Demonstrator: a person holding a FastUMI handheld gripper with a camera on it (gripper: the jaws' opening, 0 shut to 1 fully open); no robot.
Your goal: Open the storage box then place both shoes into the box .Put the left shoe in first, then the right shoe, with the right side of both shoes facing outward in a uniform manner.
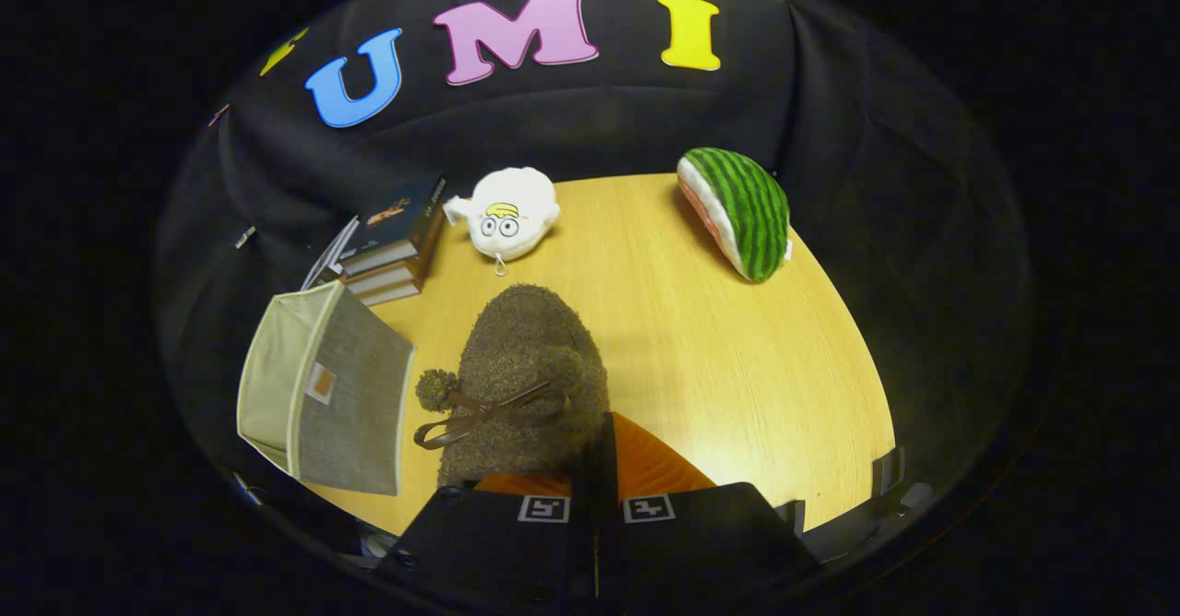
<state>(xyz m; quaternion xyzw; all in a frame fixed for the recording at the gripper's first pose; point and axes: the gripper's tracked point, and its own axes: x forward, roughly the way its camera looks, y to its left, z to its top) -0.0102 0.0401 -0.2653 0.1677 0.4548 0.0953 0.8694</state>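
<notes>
Furthest left on your wooden table [756,385] stands the storage box [323,395], a fabric box in beige and grey with a small tab on its grey face. It sits at the table's near-left corner, tilted in your view so that its pale inner wall shows. Behind it, toward the booth wall, you have a short stack of books [392,247], lying flat, just apart from the box's far corner.

Moving right, a white plush toy [505,213] with cartoon eyes rests near the table's far edge, just beside the books. Directly ahead of your fingers is the shoe [525,376], a brown fuzzy slipper with a pom-pom and a dark ribbon bow on its side. It is outside the box, just to the right of the box's grey face, and its toe points away from you. Your gripper [595,487] has its fingers drawn close together, and they pinch the slipper's near edge at its opening; the orange lining shows on either side of them. You cannot tell from here whether the sole touches the table.

Far right, well apart from the slipper, a watermelon-slice plush [742,210] lies at the table's far-right edge.
</notes>
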